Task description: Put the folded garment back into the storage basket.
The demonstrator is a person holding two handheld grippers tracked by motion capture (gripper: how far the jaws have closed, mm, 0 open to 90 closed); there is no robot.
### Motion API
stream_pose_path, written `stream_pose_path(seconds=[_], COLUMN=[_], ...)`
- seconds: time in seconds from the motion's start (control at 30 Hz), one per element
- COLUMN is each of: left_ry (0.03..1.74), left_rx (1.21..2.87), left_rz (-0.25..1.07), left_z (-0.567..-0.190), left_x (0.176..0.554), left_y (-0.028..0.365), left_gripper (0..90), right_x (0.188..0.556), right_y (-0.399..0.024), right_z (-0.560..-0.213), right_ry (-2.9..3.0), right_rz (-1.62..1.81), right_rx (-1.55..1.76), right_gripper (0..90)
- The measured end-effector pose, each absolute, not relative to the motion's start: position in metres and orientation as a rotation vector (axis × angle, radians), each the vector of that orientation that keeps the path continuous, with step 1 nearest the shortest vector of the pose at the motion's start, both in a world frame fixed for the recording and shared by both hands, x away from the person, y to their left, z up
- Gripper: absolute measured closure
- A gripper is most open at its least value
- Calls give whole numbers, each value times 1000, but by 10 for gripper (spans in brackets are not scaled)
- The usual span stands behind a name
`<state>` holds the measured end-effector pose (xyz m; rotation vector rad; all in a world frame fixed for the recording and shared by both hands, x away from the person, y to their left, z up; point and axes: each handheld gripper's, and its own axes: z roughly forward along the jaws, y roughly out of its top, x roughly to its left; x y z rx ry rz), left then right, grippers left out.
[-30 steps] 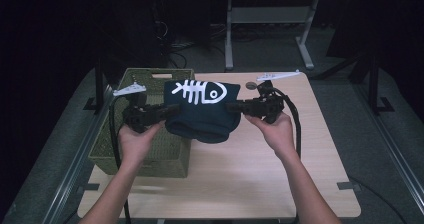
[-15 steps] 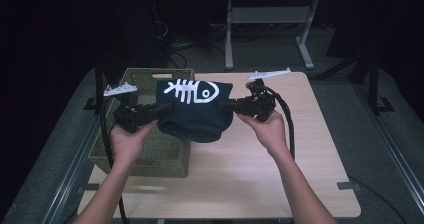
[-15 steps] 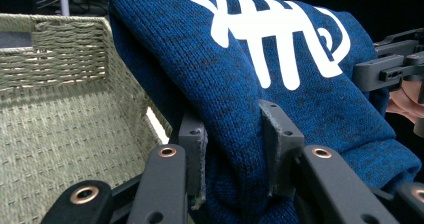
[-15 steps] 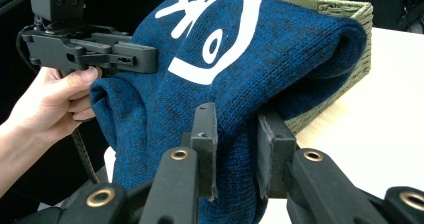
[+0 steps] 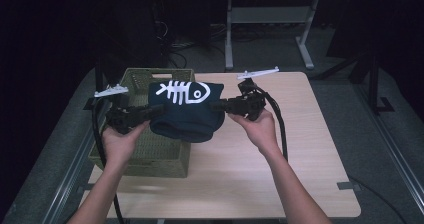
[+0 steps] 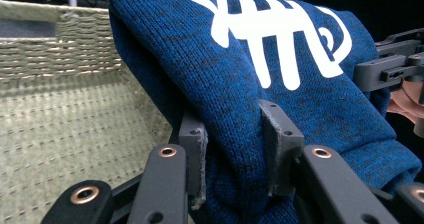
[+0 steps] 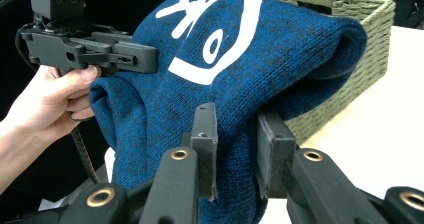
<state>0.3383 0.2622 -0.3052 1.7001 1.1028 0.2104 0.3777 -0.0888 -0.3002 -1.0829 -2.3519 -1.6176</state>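
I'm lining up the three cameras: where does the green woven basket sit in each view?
High view: the green woven basket lies left of centre, partly under the blue sweater.
Left gripper view: the basket fills the left side, behind the sweater.
Right gripper view: it is at upper right.
Shared landmark: the sweater's white fishbone print.

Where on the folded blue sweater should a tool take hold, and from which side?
Grip the blue sweater at its folded side edges, from left and right, as the left tool and right tool do: thick bunched folds there fit between the jaws, so it hangs evenly.
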Motion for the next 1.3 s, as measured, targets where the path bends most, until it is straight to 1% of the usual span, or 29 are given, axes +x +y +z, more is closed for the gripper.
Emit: stream_pose_path(seconds=[0.5,1.3], left_ry=[1161,1237], left_rx=[1677,1645], left_rz=[231,281], left_z=[-309,-319], left_x=[340,337], left_y=[295,333], left_gripper=[673,667], right_x=[389,399], right_y=[-52,-4], right_z=[-306,-319], right_ry=[-2346,-2359], right_rz=[-1613,-1577], right_rx=[-1057,-1049], right_gripper=[731,730])
